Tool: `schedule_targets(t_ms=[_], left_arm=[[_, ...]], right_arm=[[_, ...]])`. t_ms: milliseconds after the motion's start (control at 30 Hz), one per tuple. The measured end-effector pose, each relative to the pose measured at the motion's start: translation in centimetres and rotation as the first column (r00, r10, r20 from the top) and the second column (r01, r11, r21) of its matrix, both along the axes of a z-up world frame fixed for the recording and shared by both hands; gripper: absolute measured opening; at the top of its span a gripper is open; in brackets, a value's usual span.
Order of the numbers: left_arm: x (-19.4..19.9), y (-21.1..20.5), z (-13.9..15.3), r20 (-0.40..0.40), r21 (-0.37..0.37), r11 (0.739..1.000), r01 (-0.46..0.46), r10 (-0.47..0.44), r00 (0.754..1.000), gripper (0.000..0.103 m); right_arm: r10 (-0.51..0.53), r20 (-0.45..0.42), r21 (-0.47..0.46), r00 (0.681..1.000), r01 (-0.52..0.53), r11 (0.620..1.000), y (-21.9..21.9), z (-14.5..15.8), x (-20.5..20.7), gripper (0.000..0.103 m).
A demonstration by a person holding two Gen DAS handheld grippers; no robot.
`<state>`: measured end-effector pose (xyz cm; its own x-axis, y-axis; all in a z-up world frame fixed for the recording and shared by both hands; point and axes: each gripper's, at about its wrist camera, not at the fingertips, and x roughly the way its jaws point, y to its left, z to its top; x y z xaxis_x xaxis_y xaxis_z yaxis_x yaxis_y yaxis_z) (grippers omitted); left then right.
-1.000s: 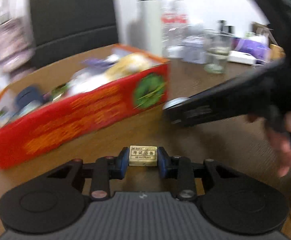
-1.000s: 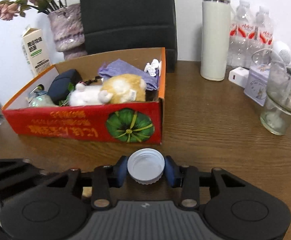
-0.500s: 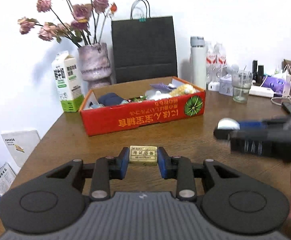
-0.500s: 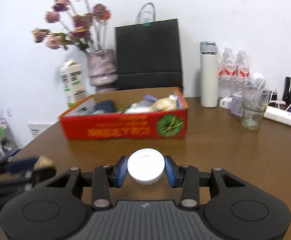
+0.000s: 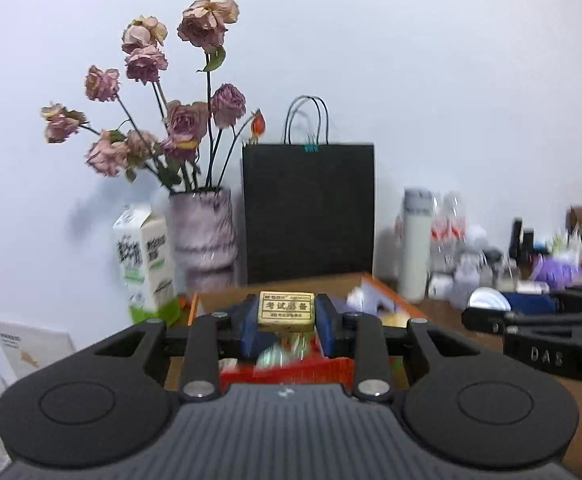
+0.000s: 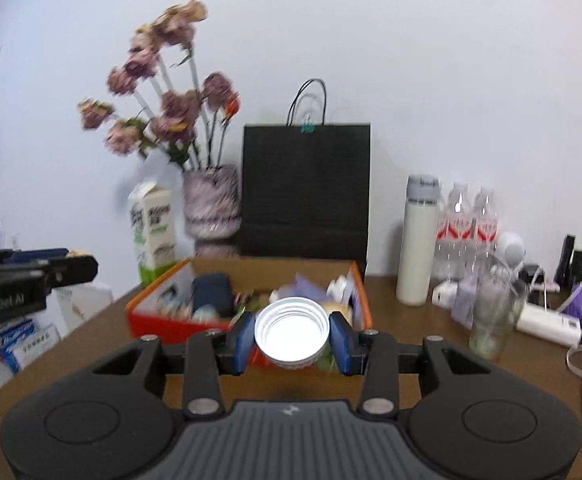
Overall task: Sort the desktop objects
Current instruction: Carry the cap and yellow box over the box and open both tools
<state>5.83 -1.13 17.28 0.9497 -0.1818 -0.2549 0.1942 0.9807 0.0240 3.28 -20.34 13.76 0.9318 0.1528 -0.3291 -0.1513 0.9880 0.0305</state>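
My left gripper (image 5: pixel 287 318) is shut on a small beige eraser (image 5: pixel 286 311) with printed characters, held up in the air in front of the red cardboard box (image 5: pixel 291 370). My right gripper (image 6: pixel 291 334) is shut on a white bottle cap (image 6: pixel 291 330), its open side facing the camera, raised in front of the same red box (image 6: pixel 163 320), which holds a dark pouch, a plush toy and other small items. The right gripper also shows at the right of the left wrist view (image 5: pixel 531 316), the left gripper at the left of the right wrist view (image 6: pixel 27 280).
Behind the box stand a milk carton (image 6: pixel 153 232), a vase of dried roses (image 6: pixel 211 204), a black paper bag (image 6: pixel 307 188), a white flask (image 6: pixel 417 256) and water bottles (image 6: pixel 467 228). A glass (image 6: pixel 495 316) and white power strip (image 6: pixel 547 322) sit at the right on the brown table (image 6: pixel 431 344).
Both grippers have risen and tilted upward, away from the table, still holding the eraser and the cap. The box now sits lower in both views and more wall shows.
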Motion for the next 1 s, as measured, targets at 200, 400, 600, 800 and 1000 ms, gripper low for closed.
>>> schedule_targets(t_ms=[200, 400, 600, 800, 1000], left_arm=[[10.7, -0.7, 0.4, -0.075, -0.097, 0.995, 0.012, -0.02, 0.997, 0.031], [22.8, -1.9, -5.2, -0.217, -0.103, 0.992, -0.067, 0.043, 0.975, 0.031], [30.5, -1.1, -8.4, -0.377, -0.114, 0.99, -0.088, 0.039, 0.925, 0.031], [31.3, -2.1, -9.2, -0.422, -0.067, 0.995, -0.076, 0.041, 0.906, 0.034], [31.2, -2.6, -8.7, -0.414, -0.039, 0.996, -0.078, 0.055, 0.909, 0.054]], right_arm=[[0.011, 0.004, 0.056, 1.0, -0.011, 0.998, 0.0, 2.6, 8.5, 0.039], [0.038, -0.077, 0.139, 0.996, -0.027, 0.99, 0.1, 0.9, 18.6, 0.039], [0.059, -0.164, 0.128, 0.985, -0.038, 0.991, 1.5, -2.5, 26.1, 0.039], [0.031, -0.285, 0.137, 0.958, 0.009, 0.99, 0.0, -5.6, 30.1, 0.039], [0.019, -0.368, 0.17, 0.93, 0.048, 0.984, -2.1, -7.2, 30.9, 0.044]])
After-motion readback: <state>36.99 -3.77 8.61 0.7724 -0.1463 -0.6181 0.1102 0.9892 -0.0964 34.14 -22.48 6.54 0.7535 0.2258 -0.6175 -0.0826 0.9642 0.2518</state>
